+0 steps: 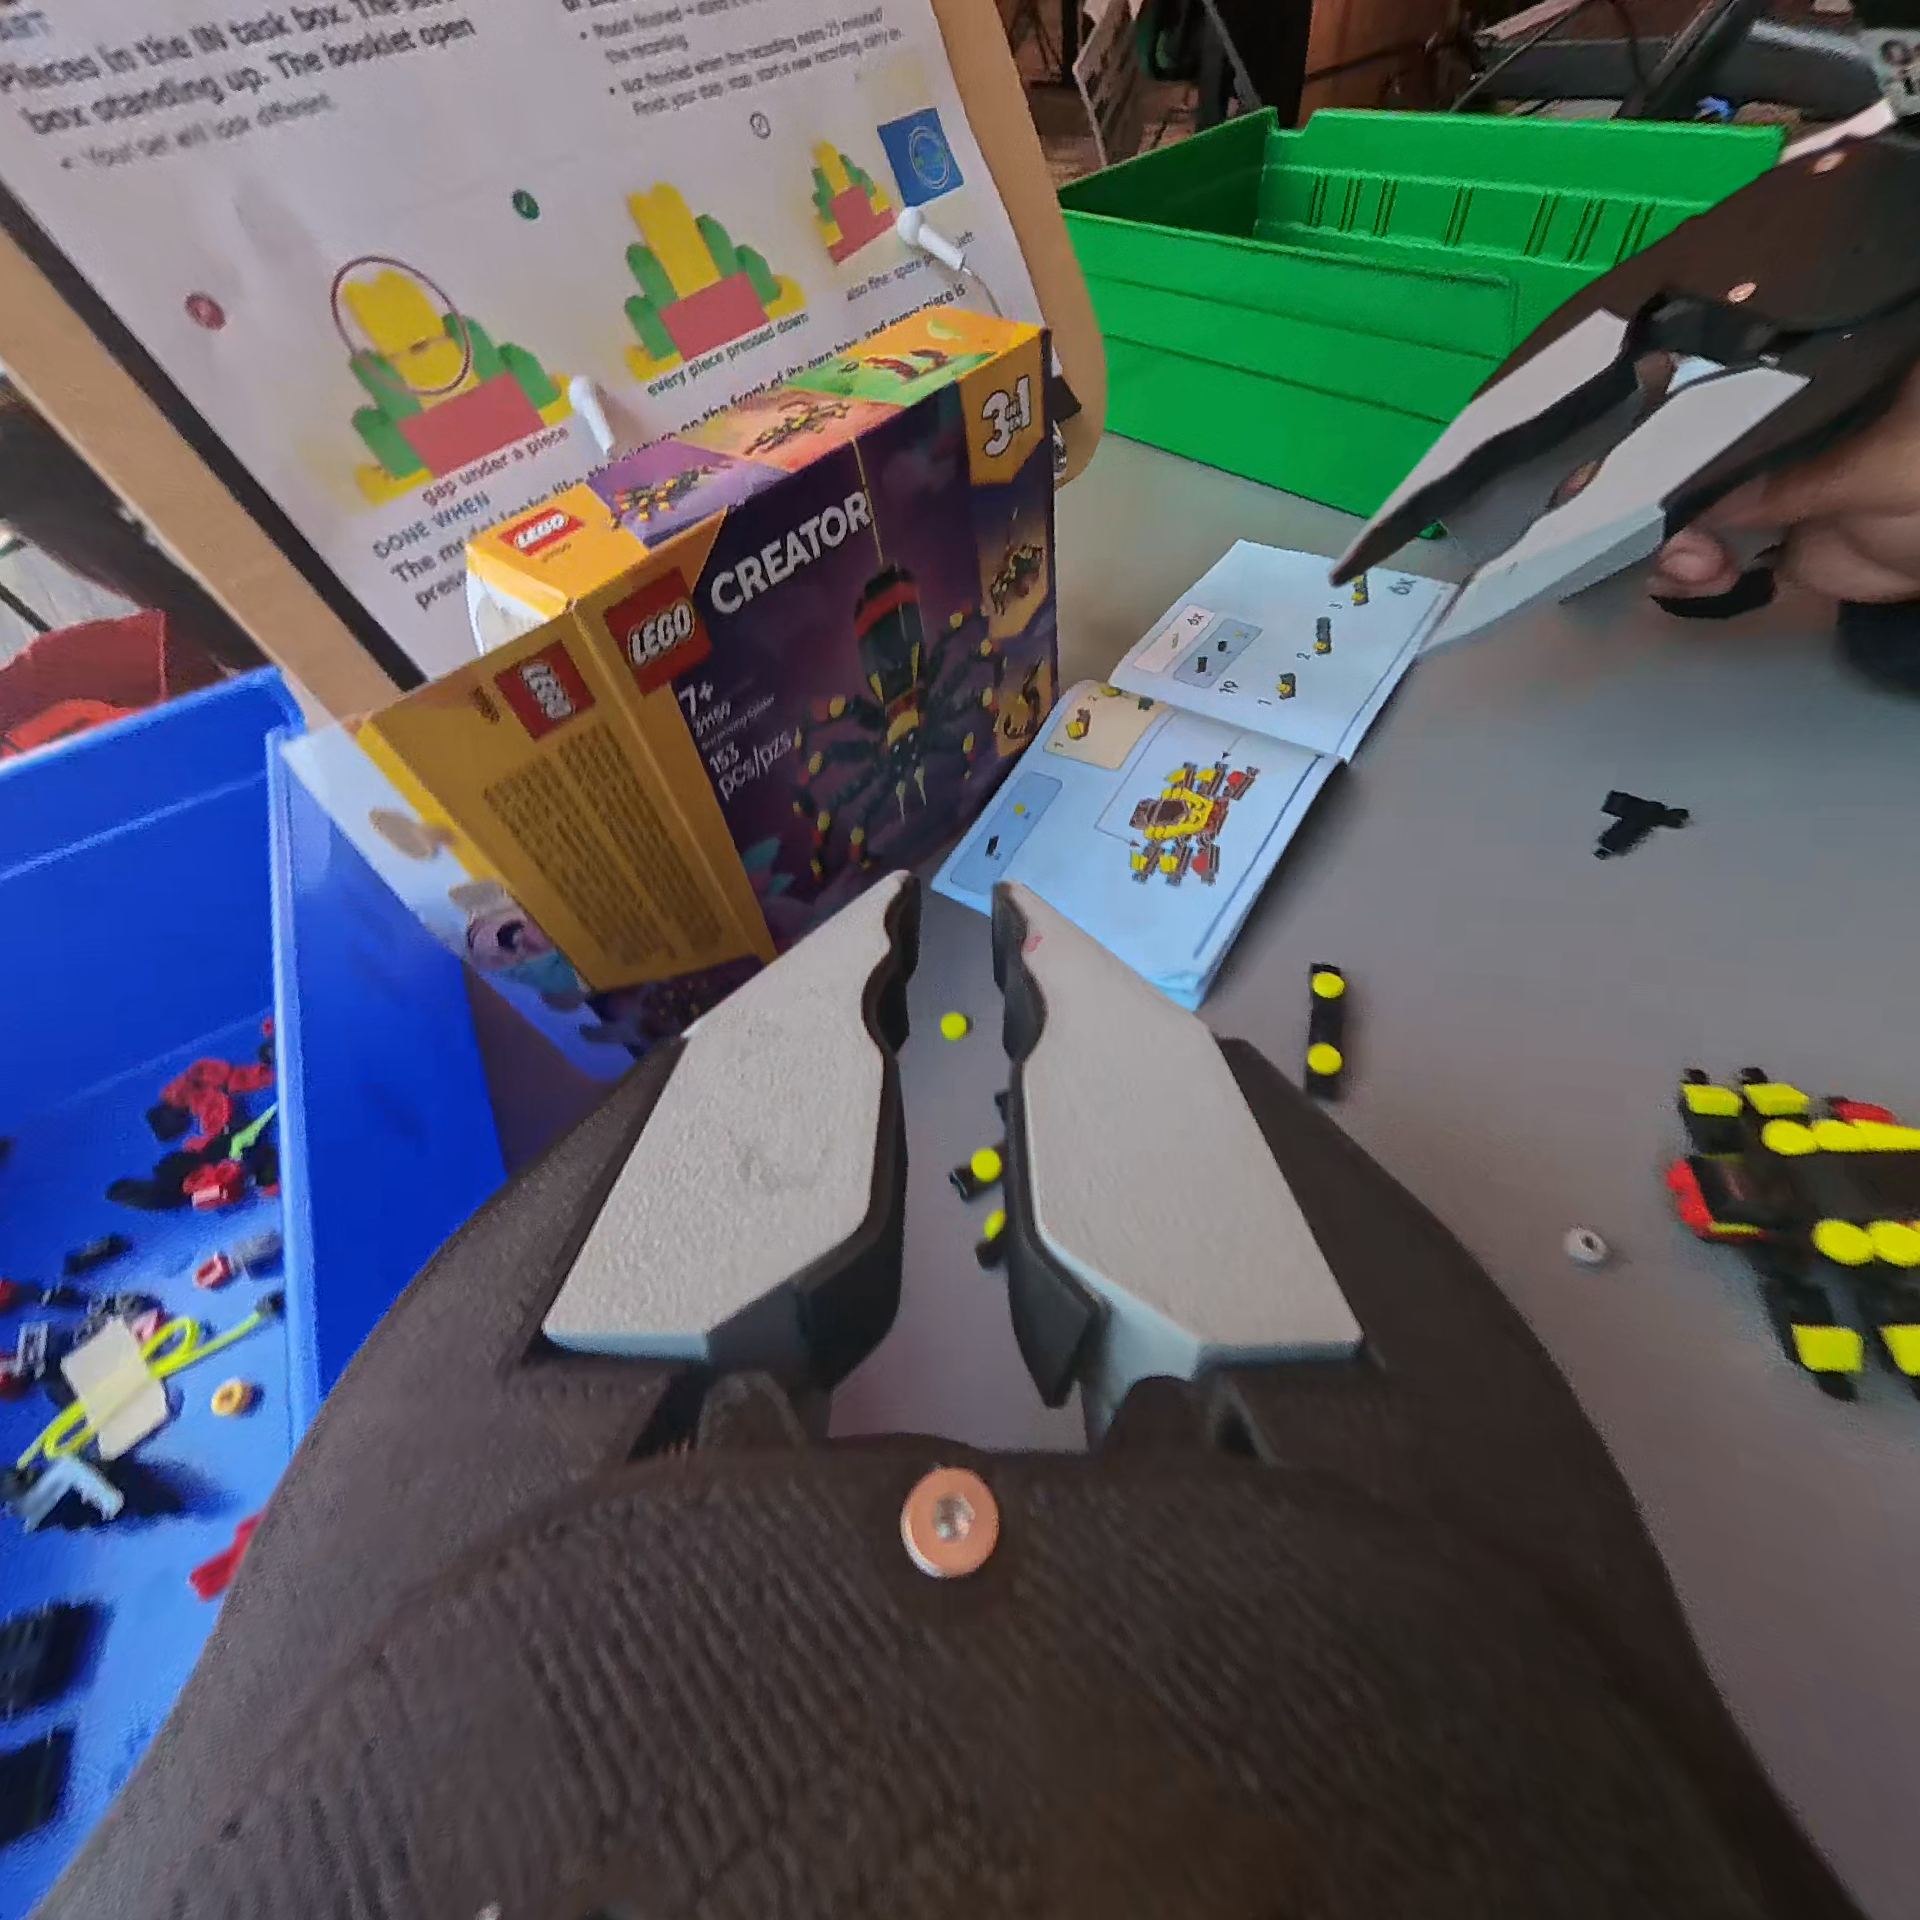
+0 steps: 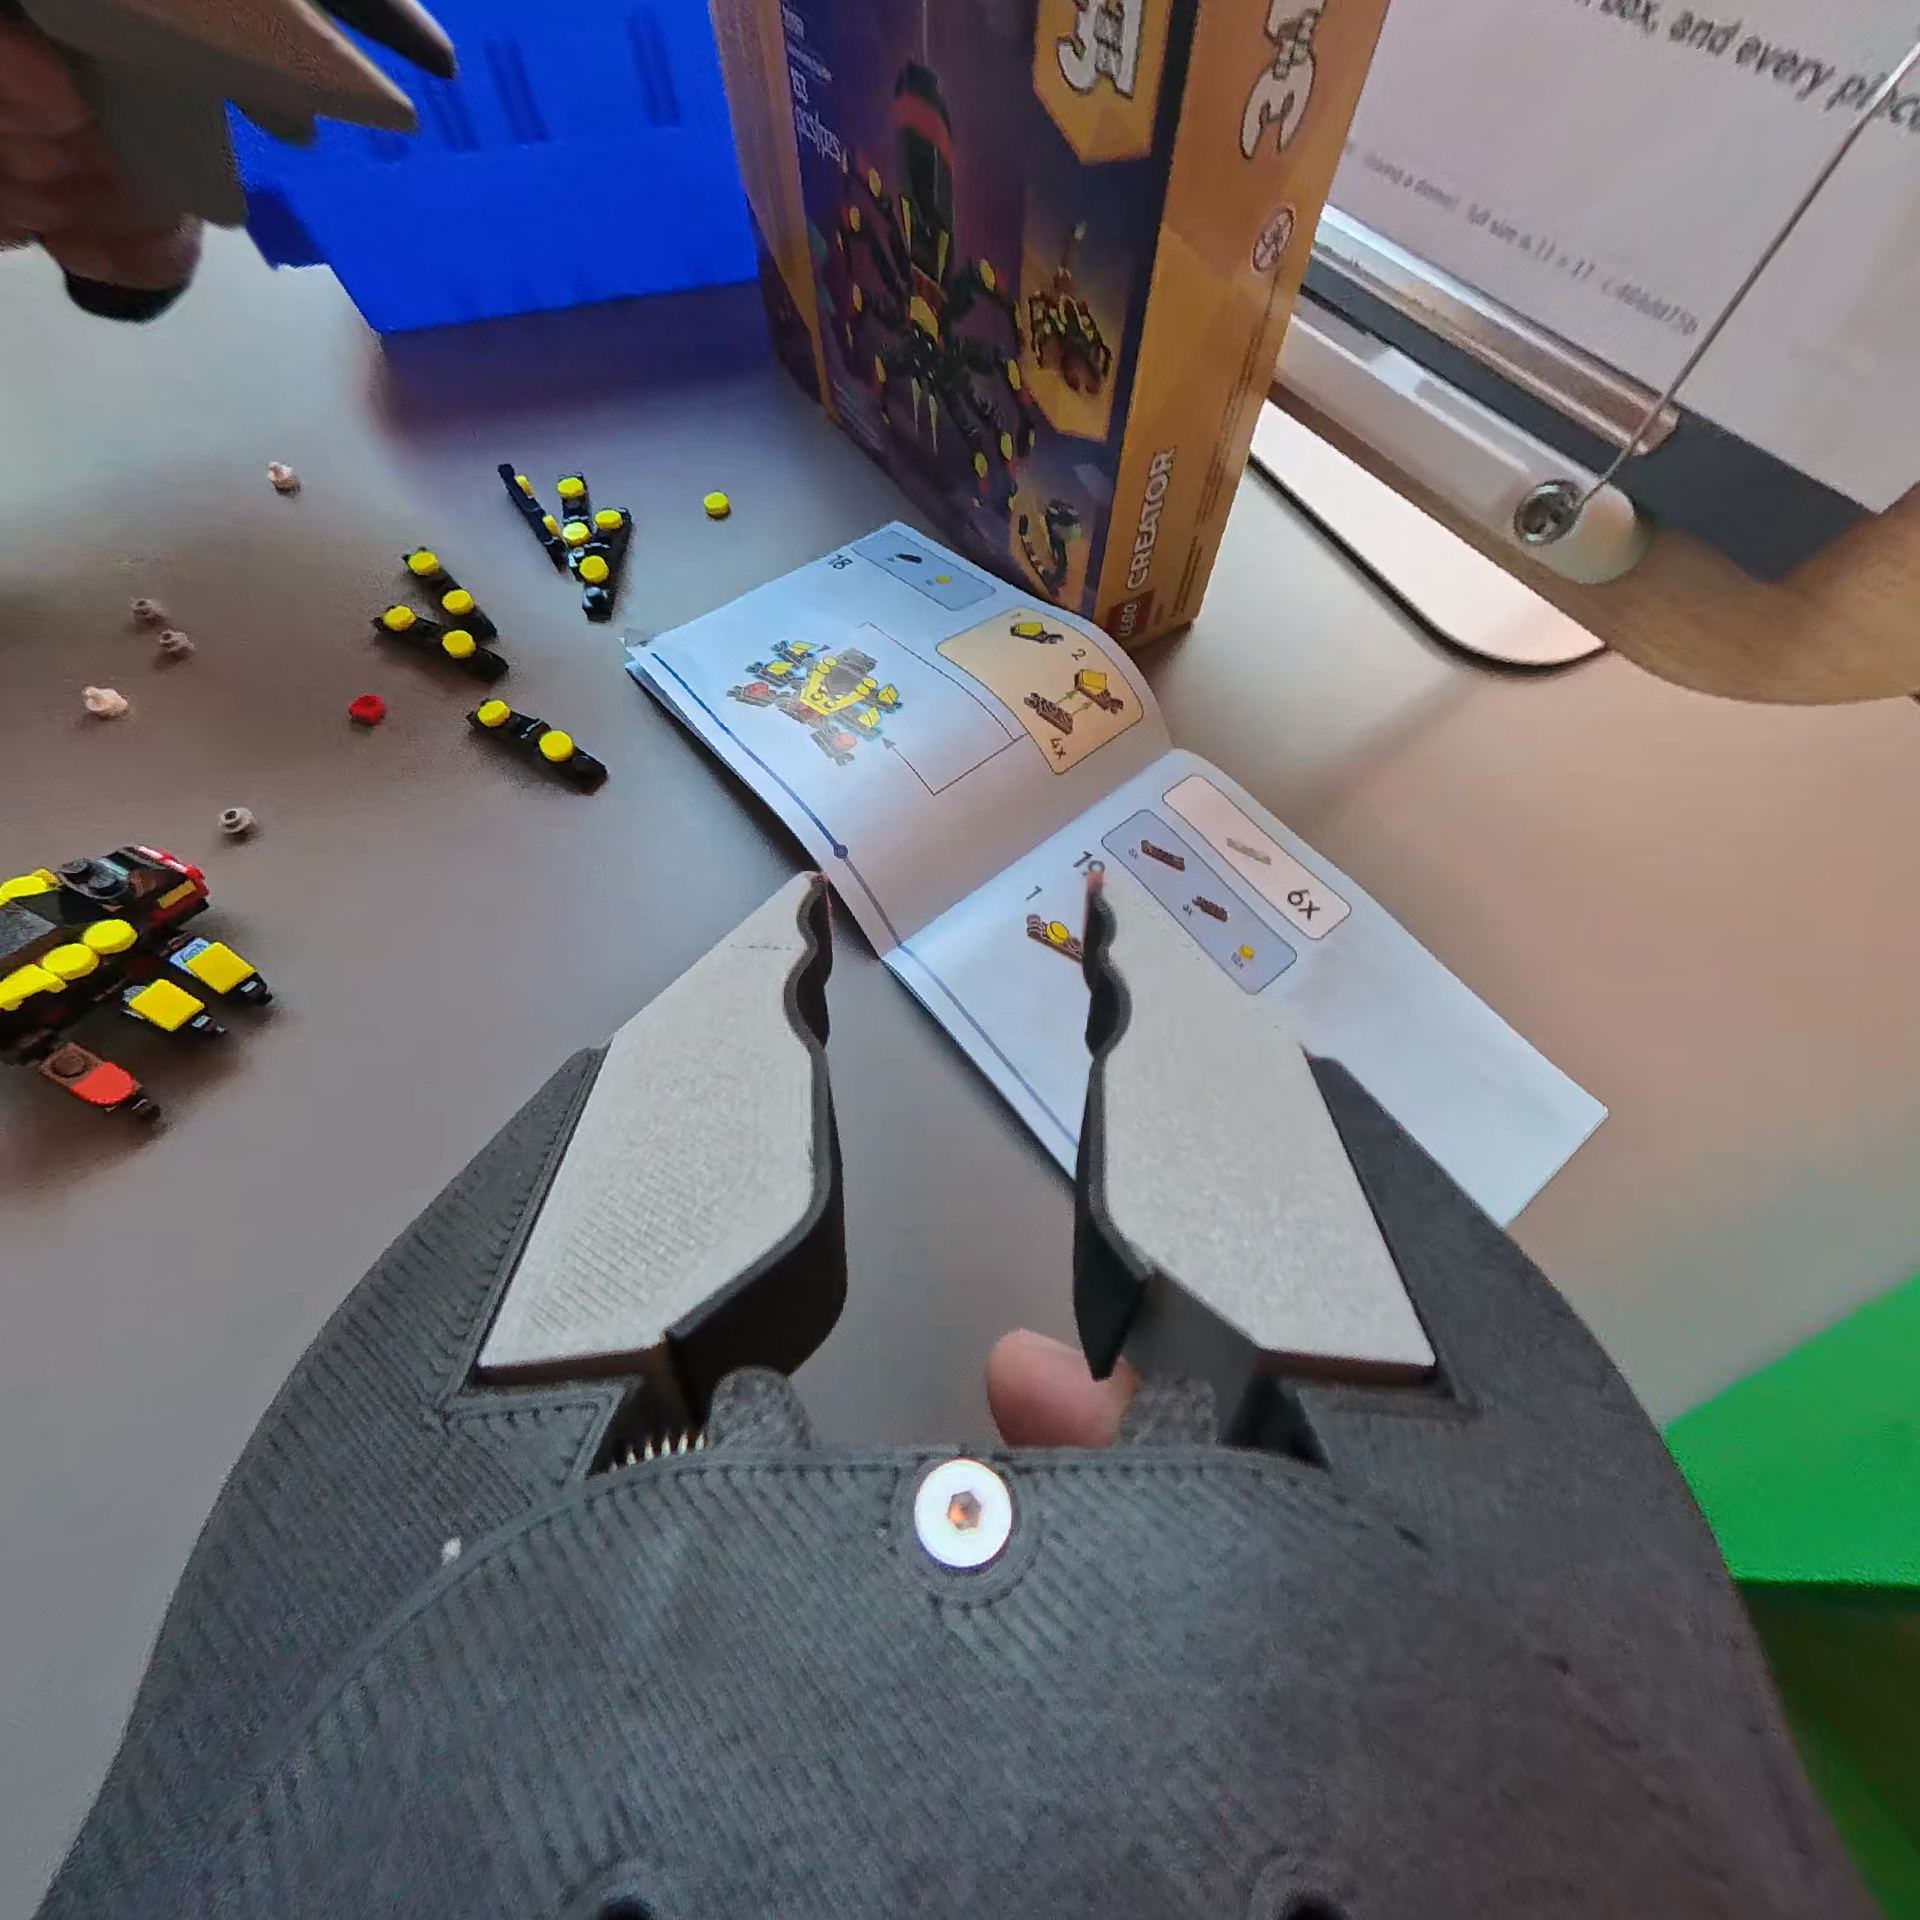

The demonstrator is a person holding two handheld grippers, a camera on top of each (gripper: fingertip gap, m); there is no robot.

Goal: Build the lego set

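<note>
Left gripper [image 1: 954,894] hung over the grey counter [image 1: 1558,935], jaws parted by a narrow gap, holding nothing; loose black bars with round yellow studs [image 1: 1325,1023] lay beneath and just right of it. Right gripper [image 2: 956,899] hovered above the near page of the open pale-blue instruction booklet [image 2: 1039,831], jaws wider apart, empty. The half-built black, yellow and red brick model [image 2: 104,966] sat on the counter to the left in the right wrist view, near several studded black bars [image 2: 535,743]. The purple-and-yellow cardboard set box [image 1: 810,665] stood upright behind the booklet. A blue plastic bin [image 1: 156,1039] of loose pieces stood left; a green plastic bin [image 1: 1351,260] far right.
</note>
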